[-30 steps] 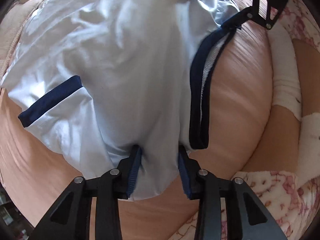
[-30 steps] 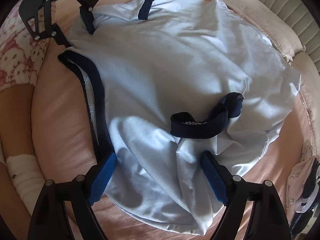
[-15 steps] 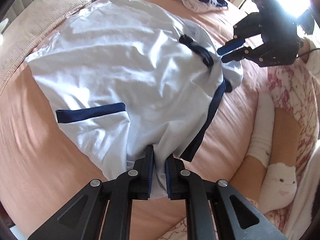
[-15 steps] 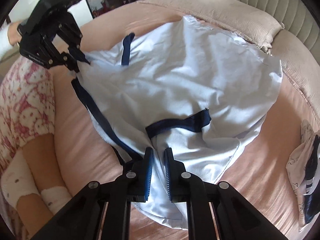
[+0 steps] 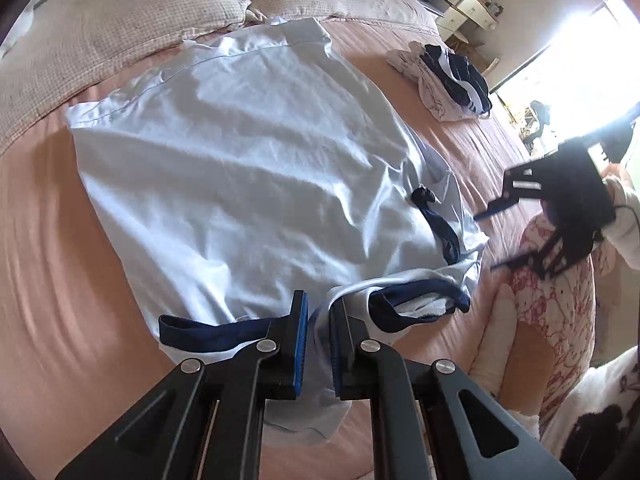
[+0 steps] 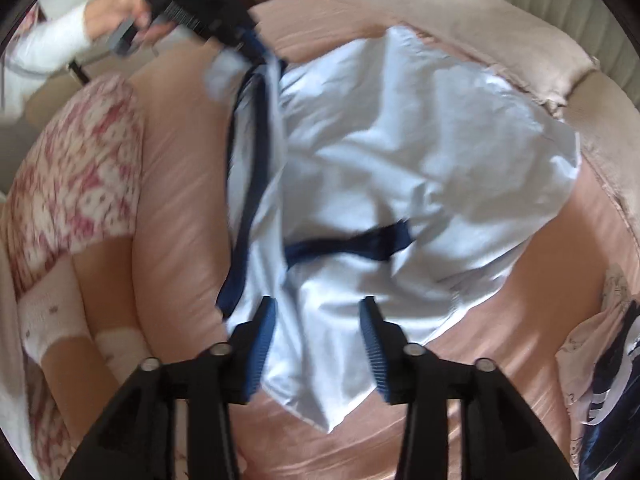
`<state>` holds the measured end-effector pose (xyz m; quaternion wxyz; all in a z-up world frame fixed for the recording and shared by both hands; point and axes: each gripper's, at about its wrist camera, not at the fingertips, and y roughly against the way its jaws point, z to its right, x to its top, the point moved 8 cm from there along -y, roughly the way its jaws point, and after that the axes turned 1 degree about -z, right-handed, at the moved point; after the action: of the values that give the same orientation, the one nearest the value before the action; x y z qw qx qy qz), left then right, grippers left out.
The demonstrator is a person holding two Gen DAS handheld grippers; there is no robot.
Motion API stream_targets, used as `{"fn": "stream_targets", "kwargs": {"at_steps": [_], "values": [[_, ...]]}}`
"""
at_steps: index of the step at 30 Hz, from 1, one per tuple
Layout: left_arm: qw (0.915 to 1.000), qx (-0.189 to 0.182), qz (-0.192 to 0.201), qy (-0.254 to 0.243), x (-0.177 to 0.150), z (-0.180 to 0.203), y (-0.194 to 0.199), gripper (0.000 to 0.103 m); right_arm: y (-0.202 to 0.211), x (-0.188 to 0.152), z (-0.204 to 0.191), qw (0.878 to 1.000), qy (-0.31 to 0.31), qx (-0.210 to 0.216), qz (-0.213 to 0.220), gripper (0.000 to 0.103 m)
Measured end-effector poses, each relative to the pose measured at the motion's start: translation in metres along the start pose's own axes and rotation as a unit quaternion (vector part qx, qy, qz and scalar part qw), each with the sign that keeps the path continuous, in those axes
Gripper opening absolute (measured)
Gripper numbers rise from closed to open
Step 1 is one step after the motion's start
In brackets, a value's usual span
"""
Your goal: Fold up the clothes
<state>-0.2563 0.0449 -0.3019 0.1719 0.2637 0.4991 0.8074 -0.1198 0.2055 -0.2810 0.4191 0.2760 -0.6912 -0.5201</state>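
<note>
A pale blue shirt [image 5: 248, 184] with navy trim lies spread on the pink bed; it also shows in the right wrist view [image 6: 420, 168]. My left gripper [image 5: 318, 312] is shut on the shirt's near edge by the navy collar [image 5: 416, 304] and lifts it. In the right wrist view the left gripper [image 6: 252, 46] holds that edge up at the top. My right gripper [image 6: 318, 314] is open above the shirt's near sleeve, its jaws wide apart and holding nothing. It shows blurred in the left wrist view [image 5: 496, 236] at the right, off the cloth.
Beige pillows [image 5: 120, 20] line the far side of the bed. A pile of white and navy clothes [image 5: 448, 80] lies far right, also in the right wrist view [image 6: 604, 368]. The person's floral-clad legs [image 6: 76, 184] and socks rest at the bed's edge.
My right gripper has opened, let go of the shirt and pulled back from it. My left gripper stays shut on the shirt edge and has lifted it further.
</note>
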Motion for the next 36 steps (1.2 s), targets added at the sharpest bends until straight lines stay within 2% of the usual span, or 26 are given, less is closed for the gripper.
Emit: {"fn": "stream_targets", "kwargs": {"at_steps": [5,7,11,14,15,17,18,19,20,21,22,27,31,34,36], "values": [[0.9999,0.001,0.004,0.015,0.001,-0.001,-0.008,0.008,-0.037,-0.013,-0.026,0.998,0.056,-0.021,-0.021,0.06],[0.9997,0.001,0.004,0.023,0.0,-0.002,-0.007,0.008,-0.048,-0.015,-0.034,0.996,0.084,-0.025,-0.03,0.072],[0.9994,-0.001,0.004,0.033,0.001,-0.004,-0.007,0.008,-0.052,-0.029,-0.055,0.982,0.177,-0.06,-0.039,0.084],[0.9993,0.001,0.004,0.036,0.002,-0.002,-0.009,0.008,-0.061,-0.035,-0.053,0.974,0.206,-0.089,-0.014,0.099],[0.9992,-0.001,0.006,0.039,0.002,-0.001,-0.01,0.008,-0.062,-0.035,-0.049,0.977,0.194,-0.084,-0.004,0.101],[0.9992,-0.002,0.011,0.039,0.001,0.0,-0.008,0.008,-0.058,-0.029,-0.041,0.988,0.144,-0.057,0.018,0.092],[0.9991,-0.005,0.013,0.04,0.0,0.0,-0.006,0.008,-0.053,-0.026,-0.033,0.991,0.121,-0.049,0.028,0.076],[0.9989,-0.007,0.017,0.042,-0.001,0.0,-0.002,0.008,-0.046,-0.023,-0.024,0.994,0.098,-0.041,0.036,0.054],[0.9987,-0.011,0.021,0.045,-0.002,-0.001,0.001,0.008,-0.041,-0.021,-0.014,0.996,0.074,-0.034,0.041,0.039],[0.9985,-0.014,0.025,0.047,-0.002,-0.001,0.005,0.008,-0.035,-0.02,-0.002,0.997,0.051,-0.028,0.044,0.015],[0.9982,-0.017,0.03,0.049,-0.003,-0.001,0.009,0.008,-0.029,-0.019,0.006,0.998,0.034,-0.018,0.046,0.011],[0.997,-0.023,0.059,0.045,0.001,-0.003,0.034,0.008,-0.004,-0.002,0.022,0.997,0.0,0.048,0.056,0.011],[0.9951,-0.019,0.078,0.058,0.016,-0.027,0.051,0.008,0.022,0.032,0.058,0.987,-0.047,0.125,0.09,0.011],[0.9956,-0.003,0.067,0.066,0.032,-0.055,0.049,0.008,0.036,0.062,0.085,0.978,-0.073,0.162,0.107,0.011],[0.9966,-0.008,0.059,0.057,0.034,-0.061,0.049,0.008,0.031,0.079,0.105,0.973,-0.1,0.178,0.104,0.011]]}}
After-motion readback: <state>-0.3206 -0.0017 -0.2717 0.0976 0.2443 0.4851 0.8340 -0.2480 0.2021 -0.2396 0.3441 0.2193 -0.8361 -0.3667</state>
